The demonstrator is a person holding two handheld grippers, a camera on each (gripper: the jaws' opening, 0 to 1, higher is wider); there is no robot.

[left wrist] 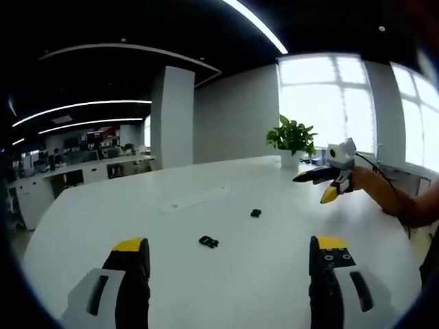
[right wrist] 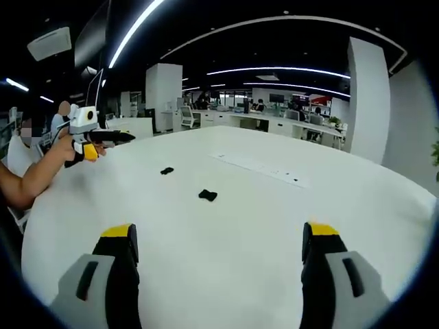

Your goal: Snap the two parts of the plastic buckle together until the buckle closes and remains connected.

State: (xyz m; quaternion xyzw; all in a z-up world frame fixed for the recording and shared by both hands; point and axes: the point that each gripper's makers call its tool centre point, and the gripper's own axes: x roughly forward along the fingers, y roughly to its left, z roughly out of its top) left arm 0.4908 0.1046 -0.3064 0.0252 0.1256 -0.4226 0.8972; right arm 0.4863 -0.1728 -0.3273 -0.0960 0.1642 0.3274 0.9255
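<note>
Two small black plastic buckle parts lie apart on the white table (left wrist: 103, 219). In the left gripper view, one part (left wrist: 208, 241) sits just beyond my left gripper (left wrist: 230, 245), the other part (left wrist: 256, 213) a little farther right. My left gripper is open, nothing between its yellow-tipped jaws. My right gripper (left wrist: 324, 184) hovers at the table's right side, held by a hand, jaws spread. In the right gripper view, my right gripper (right wrist: 219, 233) is open and empty, with one part (right wrist: 208, 196) ahead and the other part (right wrist: 167, 171) beyond it to the left. My left gripper (right wrist: 103, 139) hangs at far left.
A potted green plant (left wrist: 291, 139) stands at the table's far edge by bright windows. A flush white cover strip (right wrist: 259, 168) runs along the table's middle. A person's forearm (right wrist: 31, 179) reaches in over the table edge. Office desks fill the background.
</note>
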